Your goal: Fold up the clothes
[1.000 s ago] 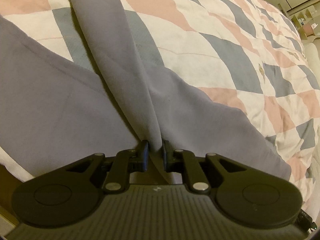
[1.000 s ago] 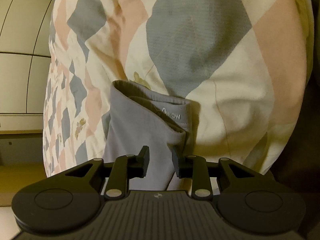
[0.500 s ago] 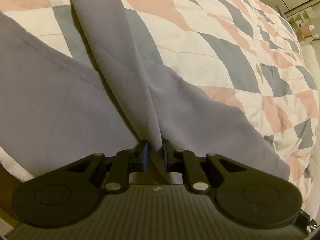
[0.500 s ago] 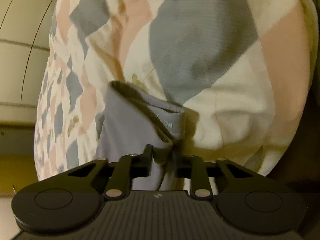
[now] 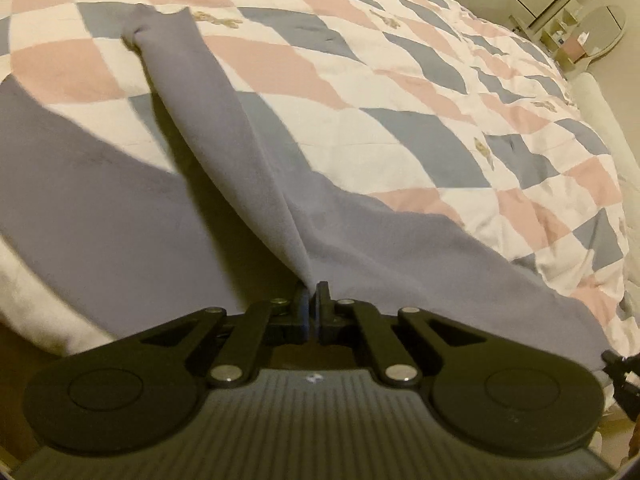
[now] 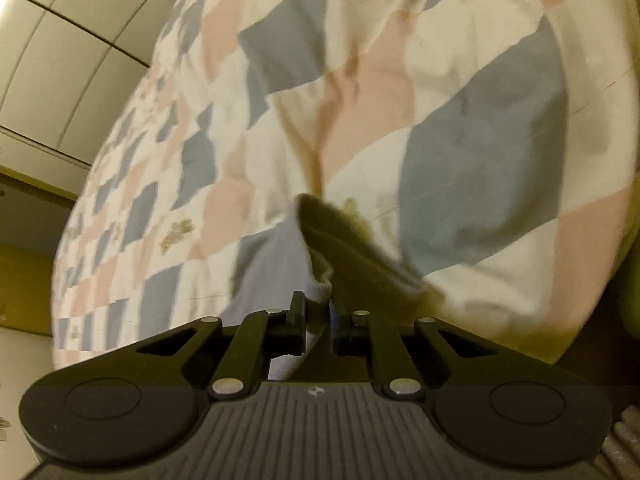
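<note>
A grey-lilac garment (image 5: pixel 120 216) lies spread on a bed with a checked quilt (image 5: pixel 400 92). One long strip of it (image 5: pixel 208 104) is pulled up in a taut ridge toward my left gripper (image 5: pixel 312 296), which is shut on a pinch of that cloth. In the right wrist view my right gripper (image 6: pixel 316 308) is shut on the garment's hemmed edge (image 6: pixel 316 276), with the cloth's dark inner side (image 6: pixel 352 248) folded open just beyond the fingers. The picture there is blurred.
The quilt (image 6: pixel 480 128) bulges up behind the right gripper. Pale cupboard doors (image 6: pixel 60 40) stand at the left of that view. A round white table (image 5: pixel 600 32) with small items sits past the bed's far right corner. The bed's near edge (image 5: pixel 40 312) drops off at lower left.
The right gripper closed on the garment's hem and lifted it, tilting its view. The left gripper pulled back and up with its pinch, so the strip's far end now shows.
</note>
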A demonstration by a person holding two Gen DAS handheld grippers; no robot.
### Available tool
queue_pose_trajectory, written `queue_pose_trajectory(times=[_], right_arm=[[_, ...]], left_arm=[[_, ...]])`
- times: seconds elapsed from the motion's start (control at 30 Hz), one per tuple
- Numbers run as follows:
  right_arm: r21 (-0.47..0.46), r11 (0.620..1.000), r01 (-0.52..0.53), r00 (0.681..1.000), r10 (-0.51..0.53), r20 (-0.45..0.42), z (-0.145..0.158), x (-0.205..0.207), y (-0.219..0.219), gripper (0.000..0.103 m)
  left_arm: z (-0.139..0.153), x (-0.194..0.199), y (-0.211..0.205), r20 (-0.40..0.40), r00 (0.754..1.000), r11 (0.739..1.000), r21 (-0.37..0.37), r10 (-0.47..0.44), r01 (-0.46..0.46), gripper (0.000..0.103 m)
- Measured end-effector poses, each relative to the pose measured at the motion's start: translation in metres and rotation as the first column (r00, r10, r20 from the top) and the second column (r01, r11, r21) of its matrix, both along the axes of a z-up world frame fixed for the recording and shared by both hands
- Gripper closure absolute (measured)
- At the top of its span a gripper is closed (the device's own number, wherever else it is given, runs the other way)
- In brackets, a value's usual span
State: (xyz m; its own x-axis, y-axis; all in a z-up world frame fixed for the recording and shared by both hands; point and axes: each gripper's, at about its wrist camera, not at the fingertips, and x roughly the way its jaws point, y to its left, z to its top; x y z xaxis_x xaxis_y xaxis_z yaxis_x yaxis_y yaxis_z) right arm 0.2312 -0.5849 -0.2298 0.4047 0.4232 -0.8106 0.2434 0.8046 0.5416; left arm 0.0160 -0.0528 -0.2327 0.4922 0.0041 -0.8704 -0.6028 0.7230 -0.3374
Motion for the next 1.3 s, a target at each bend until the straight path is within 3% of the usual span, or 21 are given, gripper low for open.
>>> queue_pose_trajectory(times=[0.17, 0.4, 0.57, 0.63, 0.73, 0.77, 0.83, 0.93, 1.07, 1.1, 1.3], right_arm=[[-0.042, 0.999, 0.013, 0.998, -0.016, -0.066, -0.029, -0.009, -0.011, 0.093], [-0.123, 0.992, -0.023, 1.000, 0.023, -0.003, -0.029, -0.006, -0.008, 0.093], [-0.228, 0.969, -0.098, 0.995, 0.093, -0.035, -0.051, -0.009, 0.000, 0.092], [-0.255, 0.959, -0.125, 0.992, 0.117, -0.048, -0.055, -0.009, 0.007, 0.080], [-0.297, 0.948, -0.117, 0.993, 0.120, -0.009, -0.036, -0.013, 0.013, 0.063], [-0.308, 0.943, -0.124, 0.991, 0.135, 0.016, -0.030, -0.016, 0.017, 0.060], [-0.328, 0.935, -0.138, 0.984, 0.168, 0.064, -0.017, -0.022, 0.024, 0.059], [-0.305, 0.928, -0.216, 0.970, 0.240, 0.044, -0.023, -0.026, 0.041, 0.061], [-0.298, 0.904, -0.306, 0.952, 0.297, -0.076, -0.044, -0.020, 0.064, 0.059], [-0.293, 0.899, -0.325, 0.946, 0.309, -0.101, -0.049, -0.019, 0.070, 0.059], [-0.180, 0.913, -0.365, 0.931, 0.363, -0.045, -0.020, -0.019, 0.108, 0.058]], left_arm=[[-0.023, -0.012, -0.020, -0.077, 0.997, 1.000, 0.014, 0.004, -0.003, 0.103], [-0.030, -0.017, -0.036, -0.088, 0.995, 0.997, 0.065, -0.036, 0.042, 0.103], [-0.057, -0.008, -0.048, -0.182, 0.982, 0.992, 0.107, -0.052, 0.073, 0.101], [-0.063, 0.000, -0.050, -0.214, 0.976, 0.990, 0.122, -0.046, 0.073, 0.098], [-0.052, 0.005, -0.050, -0.210, 0.977, 0.986, 0.149, -0.041, 0.074, 0.093], [-0.046, 0.003, -0.050, -0.200, 0.979, 0.985, 0.160, -0.031, 0.063, 0.085], [-0.036, -0.003, -0.049, -0.177, 0.984, 0.983, 0.179, -0.013, 0.045, 0.081], [-0.035, -0.007, -0.047, -0.192, 0.981, 0.982, 0.183, -0.013, 0.049, 0.081], [-0.054, 0.004, -0.040, -0.320, 0.944, 0.981, 0.143, -0.077, 0.129, 0.077], [-0.048, 0.003, -0.037, -0.309, 0.948, 0.983, 0.135, -0.079, 0.126, 0.077], [-0.006, -0.014, 0.005, -0.241, 0.968, 0.980, 0.165, -0.068, 0.109, 0.078]])
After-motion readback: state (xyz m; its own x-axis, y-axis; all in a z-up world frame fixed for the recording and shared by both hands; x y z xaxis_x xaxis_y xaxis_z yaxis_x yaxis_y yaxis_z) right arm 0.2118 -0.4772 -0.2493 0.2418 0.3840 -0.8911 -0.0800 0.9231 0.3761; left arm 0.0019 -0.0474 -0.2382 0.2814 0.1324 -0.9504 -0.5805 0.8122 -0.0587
